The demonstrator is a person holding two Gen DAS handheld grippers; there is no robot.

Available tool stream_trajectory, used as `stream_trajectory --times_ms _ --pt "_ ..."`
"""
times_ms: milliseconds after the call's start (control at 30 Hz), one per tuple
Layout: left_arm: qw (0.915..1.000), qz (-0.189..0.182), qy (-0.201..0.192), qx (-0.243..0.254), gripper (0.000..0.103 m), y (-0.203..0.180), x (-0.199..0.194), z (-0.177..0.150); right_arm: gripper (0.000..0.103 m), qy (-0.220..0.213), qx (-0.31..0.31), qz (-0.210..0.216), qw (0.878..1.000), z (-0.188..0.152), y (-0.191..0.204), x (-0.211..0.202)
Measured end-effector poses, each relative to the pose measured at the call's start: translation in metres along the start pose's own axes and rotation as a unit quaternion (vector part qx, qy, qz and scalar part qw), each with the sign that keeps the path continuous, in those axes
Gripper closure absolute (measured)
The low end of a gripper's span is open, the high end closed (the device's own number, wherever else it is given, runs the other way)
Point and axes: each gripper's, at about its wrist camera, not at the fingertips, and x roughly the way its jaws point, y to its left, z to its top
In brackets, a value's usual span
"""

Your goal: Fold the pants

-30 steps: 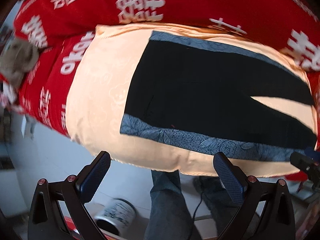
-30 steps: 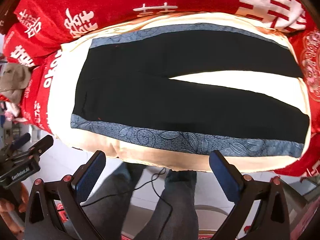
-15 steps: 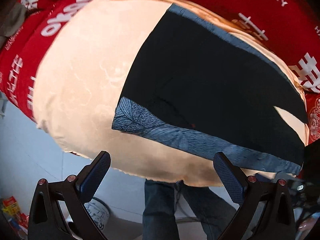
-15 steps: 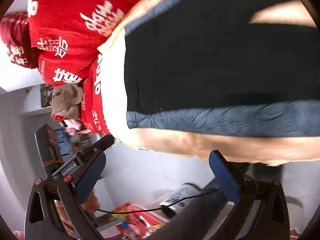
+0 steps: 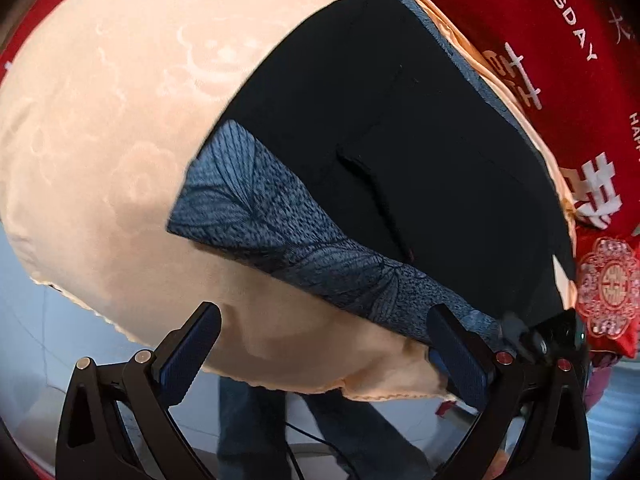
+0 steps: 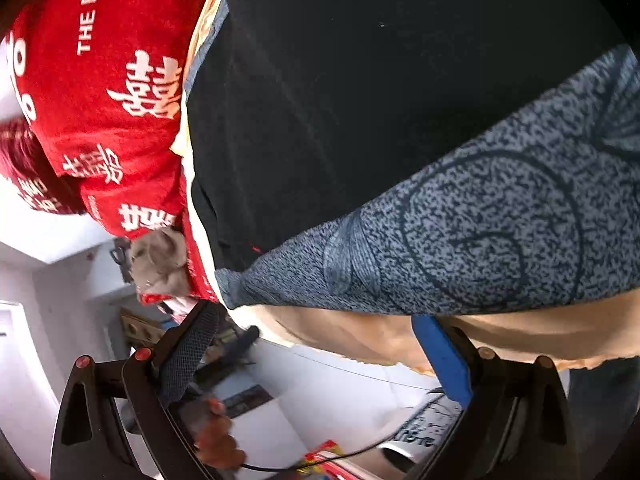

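Black pants (image 5: 400, 140) with blue-grey leaf-patterned side stripes (image 5: 288, 240) lie flat on a peach cushion (image 5: 120, 120). My left gripper (image 5: 320, 354) is open and empty at the cushion's near edge, just below the near stripe by the waist corner. My right gripper (image 6: 320, 360) is open and empty, close under the same stripe (image 6: 460, 240) and the black cloth (image 6: 360, 80). The right gripper's body shows at the right edge of the left wrist view (image 5: 560, 336). The pant legs are mostly out of view.
Red bedding with white characters (image 5: 540, 40) surrounds the cushion, also in the right wrist view (image 6: 120, 100). A grey-brown cloth (image 6: 160, 260) hangs at the bed's corner. The person's jeans-clad legs (image 5: 248, 420) and a cable stand on the pale floor below.
Both grippers have moved in closer to the near edge of the pants. The stripe and waist corner fill more of each view. Both stay open.
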Motion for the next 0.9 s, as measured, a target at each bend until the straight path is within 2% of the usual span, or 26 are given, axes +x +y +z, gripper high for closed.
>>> stream_trajectory --times_ms 33,67,133,200,300,400,433,500,533,567,633,700,767,900 --pt "1.0000 -0.005 0.001 -0.002 0.000 0.000 0.001 0.000 0.019 -0.005 0.003 0.009 1.000 0.002 0.002 -0.001" --pt "0.9999 -0.013 0.001 -0.005 0.000 0.000 0.002 0.000 0.042 -0.018 0.004 0.026 0.999 0.009 0.006 -0.006" --pt "0.9992 -0.035 -0.001 -0.018 0.000 -0.004 0.002 0.002 0.050 -0.028 0.008 0.050 0.998 0.015 0.014 -0.010" --pt "0.9971 -0.069 -0.007 -0.032 0.000 -0.010 0.001 0.007 0.052 -0.031 -0.010 0.078 0.996 0.019 0.031 -0.020" --pt "0.9919 -0.106 -0.019 -0.068 0.000 -0.013 0.001 0.021 0.052 -0.024 -0.044 0.097 0.994 0.018 0.055 -0.033" --pt "0.9877 -0.112 -0.033 -0.104 0.000 -0.008 0.000 0.035 0.052 -0.015 -0.065 0.095 0.993 0.016 0.066 -0.041" --pt "0.9883 -0.100 -0.037 -0.109 0.000 -0.007 0.001 0.039 0.052 -0.010 -0.065 0.091 0.994 0.015 0.066 -0.039" --pt "0.9923 -0.061 -0.034 -0.103 0.014 -0.007 0.007 0.046 0.052 -0.003 -0.067 0.074 0.995 0.013 0.062 -0.038" --pt "0.9941 -0.041 -0.023 -0.097 0.016 -0.009 0.012 0.049 0.052 -0.002 -0.066 0.068 0.995 0.012 0.052 -0.041" --pt "0.9950 -0.038 -0.019 -0.091 0.016 -0.011 0.014 0.051 0.052 -0.005 -0.060 0.060 0.996 0.013 0.042 -0.040" --pt "0.9970 -0.028 -0.019 -0.070 0.017 -0.017 0.013 0.049 0.052 -0.019 -0.044 0.049 0.998 0.012 0.017 -0.049" --pt "0.9992 0.003 -0.019 -0.035 0.024 -0.026 0.013 0.044 0.052 -0.039 -0.015 0.035 0.999 0.011 -0.012 -0.064" --pt "0.9997 0.015 -0.018 -0.011 0.028 -0.033 0.013 0.042 0.052 -0.056 0.000 0.023 0.998 0.008 -0.030 -0.078" --pt "0.9992 0.037 -0.017 0.002 0.042 -0.034 0.013 0.041 0.052 -0.102 0.059 0.039 0.992 0.005 -0.057 -0.112"
